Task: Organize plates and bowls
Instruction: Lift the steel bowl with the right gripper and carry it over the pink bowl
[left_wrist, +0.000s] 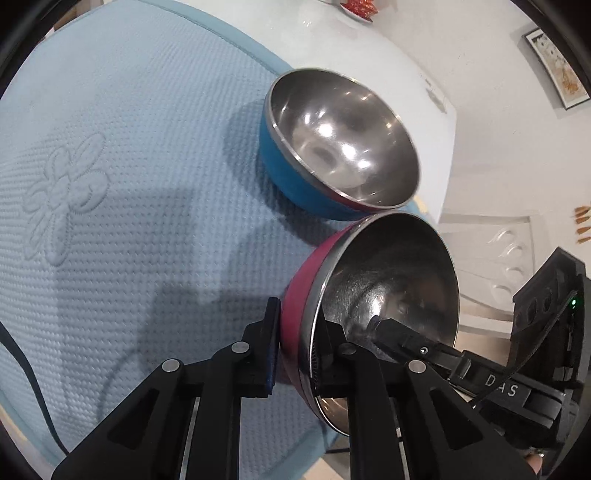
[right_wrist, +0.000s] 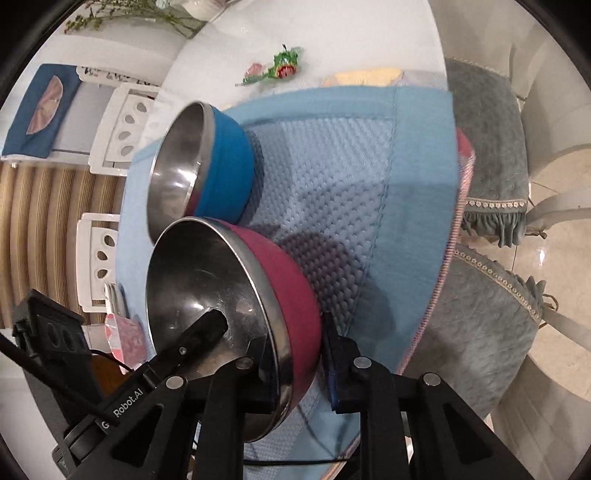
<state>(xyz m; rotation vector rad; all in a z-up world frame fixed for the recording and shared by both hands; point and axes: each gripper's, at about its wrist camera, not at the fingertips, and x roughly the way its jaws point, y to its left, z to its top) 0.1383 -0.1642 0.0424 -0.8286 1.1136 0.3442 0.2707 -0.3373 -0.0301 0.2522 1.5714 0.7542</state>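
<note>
In the left wrist view, the red bowl (left_wrist: 373, 302) sits tipped on the light blue quilted mat (left_wrist: 110, 184), its steel mouth turned toward the right of the picture and its rim nearly on edge. The left gripper (left_wrist: 299, 354) is clamped on the bowl's near wall, one pad on the red outside and the other inside the steel. The right gripper (left_wrist: 399, 336) reaches in from the lower right, one finger inside the bowl; its other finger is hidden behind the bowl. Just beyond stands the blue bowl (left_wrist: 332, 147), mouth tilted up and rightward, its rim touching or all but touching the red one.

In the right wrist view, the red bowl (right_wrist: 236, 314) opens toward the left. The right gripper (right_wrist: 299, 369) pinches its near wall, pads on either side. The left gripper (right_wrist: 199, 336) shows one finger inside. The blue bowl (right_wrist: 207, 166) is partly hidden behind the red rim.
</note>
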